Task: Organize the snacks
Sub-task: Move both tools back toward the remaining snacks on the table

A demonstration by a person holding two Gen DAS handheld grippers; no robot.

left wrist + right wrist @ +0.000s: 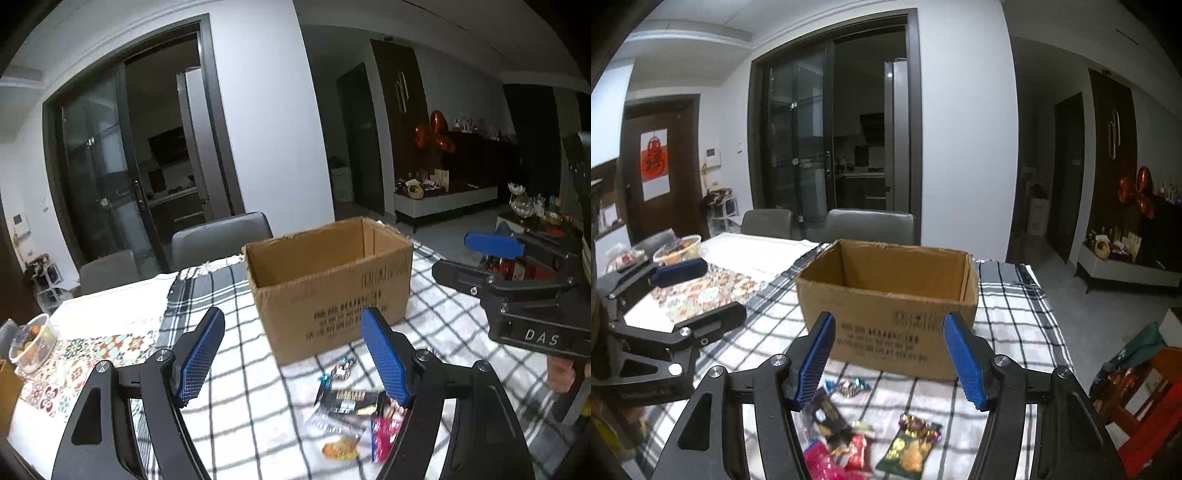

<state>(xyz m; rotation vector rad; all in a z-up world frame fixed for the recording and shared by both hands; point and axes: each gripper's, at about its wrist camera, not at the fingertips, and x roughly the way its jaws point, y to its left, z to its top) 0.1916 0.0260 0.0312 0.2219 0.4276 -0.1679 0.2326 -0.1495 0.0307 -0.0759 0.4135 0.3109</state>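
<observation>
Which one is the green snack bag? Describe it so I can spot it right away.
Find the open cardboard box on the checked cloth; the snacks lie loose in front of it. The green bag is the one farthest right in the right wrist view. It is the only green packet, printed with yellow chips, beside red and pink wrappers.

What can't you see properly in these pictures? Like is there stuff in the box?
- Cardboard box: its floor is hidden by its own front wall in both views, so whether it holds anything cannot be told.
- Snack packets: blurred and cut off by the bottom edge in the right wrist view; their labels are unreadable.
- Pink packet: partly behind a finger of the left gripper in the left wrist view.
- Print on the box: too blurred to read.
</observation>
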